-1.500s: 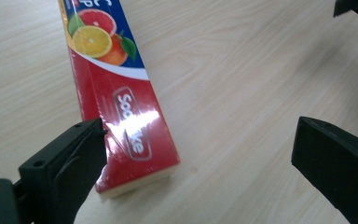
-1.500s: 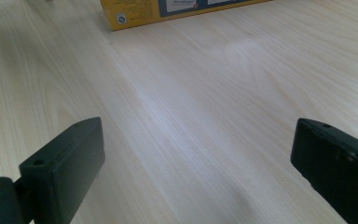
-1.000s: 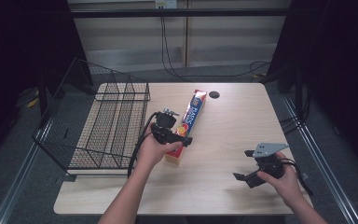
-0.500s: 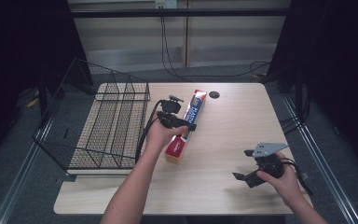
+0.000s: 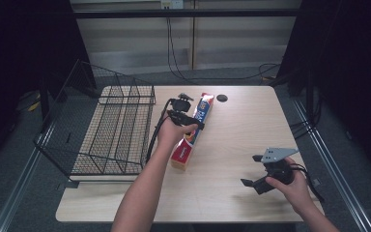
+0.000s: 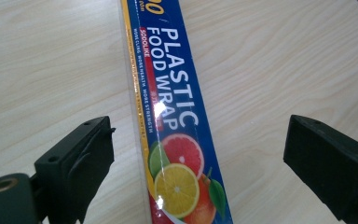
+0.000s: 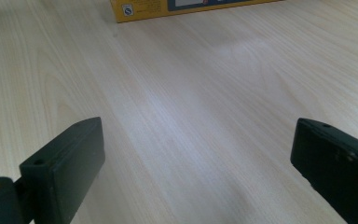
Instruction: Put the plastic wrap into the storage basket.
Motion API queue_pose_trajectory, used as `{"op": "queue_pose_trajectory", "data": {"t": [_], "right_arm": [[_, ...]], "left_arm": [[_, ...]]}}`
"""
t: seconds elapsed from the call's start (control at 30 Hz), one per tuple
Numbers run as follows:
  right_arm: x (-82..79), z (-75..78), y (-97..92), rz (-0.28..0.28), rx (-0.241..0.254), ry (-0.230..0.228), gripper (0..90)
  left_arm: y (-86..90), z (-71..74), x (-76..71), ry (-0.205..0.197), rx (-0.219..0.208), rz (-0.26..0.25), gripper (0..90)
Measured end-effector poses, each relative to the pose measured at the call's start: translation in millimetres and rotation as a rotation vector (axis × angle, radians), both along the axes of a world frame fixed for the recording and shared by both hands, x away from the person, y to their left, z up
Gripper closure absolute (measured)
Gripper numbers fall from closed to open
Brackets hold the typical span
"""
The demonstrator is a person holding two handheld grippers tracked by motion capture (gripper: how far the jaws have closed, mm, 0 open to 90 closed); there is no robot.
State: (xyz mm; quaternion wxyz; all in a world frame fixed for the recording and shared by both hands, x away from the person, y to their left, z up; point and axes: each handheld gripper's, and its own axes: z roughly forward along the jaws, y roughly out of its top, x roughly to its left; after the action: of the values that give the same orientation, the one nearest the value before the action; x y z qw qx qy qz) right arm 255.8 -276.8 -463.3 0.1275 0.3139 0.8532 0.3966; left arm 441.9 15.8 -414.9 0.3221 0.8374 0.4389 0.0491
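Note:
A long blue box of plastic food wrap (image 5: pixel 184 151) lies flat on the wooden table (image 5: pixel 251 125), running from the middle toward the far edge. In the left gripper view its fruit picture and white lettering (image 6: pixel 172 121) pass lengthwise between my jaws. My left gripper (image 5: pixel 191 112) hovers over the box's middle, open wide, one jaw on each side and touching nothing (image 6: pixel 200 135). My right gripper (image 5: pixel 251 170) is held low near the front right of the table, open and empty (image 7: pixel 196 144). The box's yellow end (image 7: pixel 168 9) shows far ahead of it.
A black wire basket (image 5: pixel 121 130) stands along the table's left side, close beside the box. A small dark round hole (image 5: pixel 222 98) sits in the tabletop near the far edge. Bare wood lies between the two grippers.
My left gripper has moved away from me along the box, from its near end to over its middle. The right gripper has stayed where it was.

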Motion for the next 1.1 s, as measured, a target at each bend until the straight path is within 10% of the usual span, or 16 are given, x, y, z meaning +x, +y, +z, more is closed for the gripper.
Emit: {"op": "queue_pose_trajectory", "data": {"t": [1.1], "right_arm": [[2.5,1.8,-2.4,0.011,0.010,-0.013,2.7]], "left_arm": [[-21.7,-34.2,32.2,0.063,0.060,0.058,16.1]]}}
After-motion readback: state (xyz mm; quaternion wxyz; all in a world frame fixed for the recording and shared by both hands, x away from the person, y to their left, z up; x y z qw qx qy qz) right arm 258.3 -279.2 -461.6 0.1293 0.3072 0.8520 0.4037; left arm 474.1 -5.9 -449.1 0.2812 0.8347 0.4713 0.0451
